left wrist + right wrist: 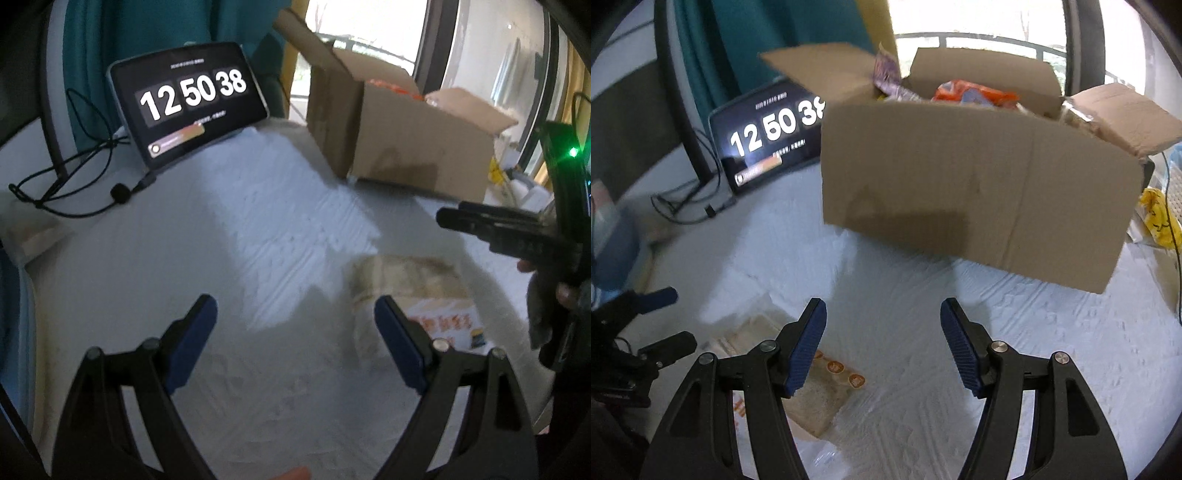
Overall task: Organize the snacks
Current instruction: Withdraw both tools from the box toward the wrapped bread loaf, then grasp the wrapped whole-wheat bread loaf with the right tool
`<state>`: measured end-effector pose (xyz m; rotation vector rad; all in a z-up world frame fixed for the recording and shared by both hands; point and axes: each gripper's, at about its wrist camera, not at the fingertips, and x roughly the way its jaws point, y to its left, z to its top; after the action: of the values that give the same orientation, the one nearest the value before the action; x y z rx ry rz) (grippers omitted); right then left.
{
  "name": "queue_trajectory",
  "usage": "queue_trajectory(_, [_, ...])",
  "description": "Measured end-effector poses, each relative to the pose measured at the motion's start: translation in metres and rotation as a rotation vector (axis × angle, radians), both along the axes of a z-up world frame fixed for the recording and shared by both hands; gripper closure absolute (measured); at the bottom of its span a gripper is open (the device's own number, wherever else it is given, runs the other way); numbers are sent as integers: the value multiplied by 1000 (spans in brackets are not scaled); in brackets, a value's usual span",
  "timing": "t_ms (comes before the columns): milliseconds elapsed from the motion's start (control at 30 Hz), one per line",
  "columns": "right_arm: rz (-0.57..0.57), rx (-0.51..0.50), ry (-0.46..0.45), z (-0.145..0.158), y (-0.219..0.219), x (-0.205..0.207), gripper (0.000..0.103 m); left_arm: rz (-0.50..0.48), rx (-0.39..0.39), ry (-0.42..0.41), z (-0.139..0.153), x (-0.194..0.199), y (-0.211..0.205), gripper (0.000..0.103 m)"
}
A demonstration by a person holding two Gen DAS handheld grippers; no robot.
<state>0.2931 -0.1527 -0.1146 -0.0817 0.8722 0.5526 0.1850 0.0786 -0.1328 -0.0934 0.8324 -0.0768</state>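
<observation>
1. A cardboard box (960, 192) stands open toward the far edge of the white-covered table (258, 206), its flaps splayed out. Snack bags already poke above its rim, among them an orange packet (975, 92) and a purplish wrapper at the far left corner of the box.
2. One snack is not yet boxed: a pale bag of snacks (406, 280) with orange print lies flat on the table near the front edge, well apart from the box and on the person's side of it.
3. The left gripper (295, 339) hangs over the table with its blue pads spread wide and nothing between them; only bare cloth shows in the gap. The bag lies just past its right-hand finger, partly hidden behind it.
4. The right gripper (882, 343) has its pads parted to a moderate gap, and it too is empty. From its own camera the bag sits below and behind its left-hand finger, off to the side of the gap and not inside it.
5. Both tools tilt down toward the table, so I would judge the step in hand to be the reach for this loose bag, before any grasp.
6. The next move calls for bringing one gripper sideways until the bag is between the pads, lowering to an edge of it, and pinching gently; the bag looks soft and flat, so it may slide or crumple.
7. A tablet (188, 103) showing a clock leans at the far left corner, with cables beside it, clear of the work.
</observation>
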Motion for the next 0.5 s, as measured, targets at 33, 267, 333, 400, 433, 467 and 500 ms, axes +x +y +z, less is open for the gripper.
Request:
queue_trajectory(33, [-4,-13,2,-3,1,1,35,-3,15,8,-2,-1,-1,15])
queue_trajectory(267, [-13,-79,14,-18,-1,9,35,-32,78,38,-8,-5,-9,15])
queue_trajectory(333, [-6,-95,22,-22,-1,8,35,-33,89,43,-9,-4,-10,14])
queue_trajectory(400, [4,-112,28,-27,0,6,35,-31,102,45,-7,-6,-11,15])
queue_trajectory(433, [11,-121,31,-29,-1,4,35,-32,104,46,-5,-7,-11,15])
queue_trajectory(467, [18,-124,33,-31,-2,1,35,-35,108,48,-4,-10,-12,15])
queue_trajectory(500, [25,-124,35,-33,-4,-1,35,-37,113,49,-4,-11,-12,15])
